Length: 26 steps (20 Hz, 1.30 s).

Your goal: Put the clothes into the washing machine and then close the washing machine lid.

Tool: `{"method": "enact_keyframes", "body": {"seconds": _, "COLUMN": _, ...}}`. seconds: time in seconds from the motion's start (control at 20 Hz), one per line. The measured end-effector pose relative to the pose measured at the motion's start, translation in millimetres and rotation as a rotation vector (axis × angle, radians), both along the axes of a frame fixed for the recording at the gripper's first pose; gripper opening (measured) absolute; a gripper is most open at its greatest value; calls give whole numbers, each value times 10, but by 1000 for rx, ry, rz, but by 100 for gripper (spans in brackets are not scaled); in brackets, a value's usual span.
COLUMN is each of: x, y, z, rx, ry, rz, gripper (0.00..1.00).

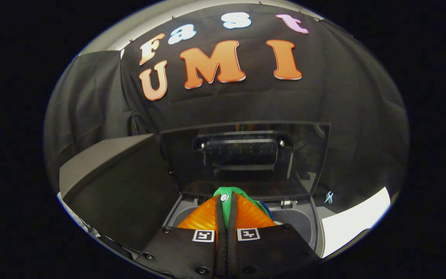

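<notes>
- Now we hold the gripper [226, 217] above the washer [304, 224], its fingers squeezed narrow on a green cloth [229, 199] pinched between them, both fingers pressing it.
- We judge the cloth is carried high so that it can drop straight into the drum opening [192, 212], which lies just below and ahead of the fingers.
- A white button [224, 198] shows on the cloth near the fingertips.
- Beyond the fingers the lid [246, 155] stands upright on its hinge [288, 202], leaving the opening free; it must come down afterwards.
- Beside the washer a grey box [110, 182] crowds one side, and a white sheet [358, 217] lies on the other.
</notes>
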<state>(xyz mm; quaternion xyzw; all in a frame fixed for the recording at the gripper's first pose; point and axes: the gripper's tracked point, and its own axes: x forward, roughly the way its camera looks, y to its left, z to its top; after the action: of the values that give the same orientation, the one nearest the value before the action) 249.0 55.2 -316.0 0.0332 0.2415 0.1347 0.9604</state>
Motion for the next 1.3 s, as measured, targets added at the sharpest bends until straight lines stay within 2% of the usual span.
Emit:
{"method": "enact_keyframes", "body": {"seconds": 0.35, "x": -166, "y": 72, "z": -1034, "rx": -46, "ry": 232, "rz": 4, "gripper": 8}}
{"method": "enact_keyframes", "body": {"seconds": 0.65, "x": -154, "y": -110, "z": -1601, "rx": -51, "ry": 379, "rz": -71, "gripper": 8}}
{"method": "enact_keyframes", "body": {"seconds": 0.85, "x": -204, "y": -258, "z": -1973, "rx": -74, "ry": 536, "rz": -137, "gripper": 9}}
{"method": "enact_keyframes", "body": {"seconds": 0.95, "x": -207, "y": -248, "z": -2031, "rx": -73, "ry": 563, "rz": -158, "gripper": 18}}
{"method": "enact_keyframes", "body": {"seconds": 1.25, "x": -215, "y": -274, "z": -2050, "rx": -78, "ry": 560, "rz": -164, "gripper": 88}}
{"method": "enact_keyframes", "body": {"seconds": 1.3, "x": -223, "y": -277, "z": -2068, "rx": -79, "ry": 561, "rz": -167, "gripper": 90}}
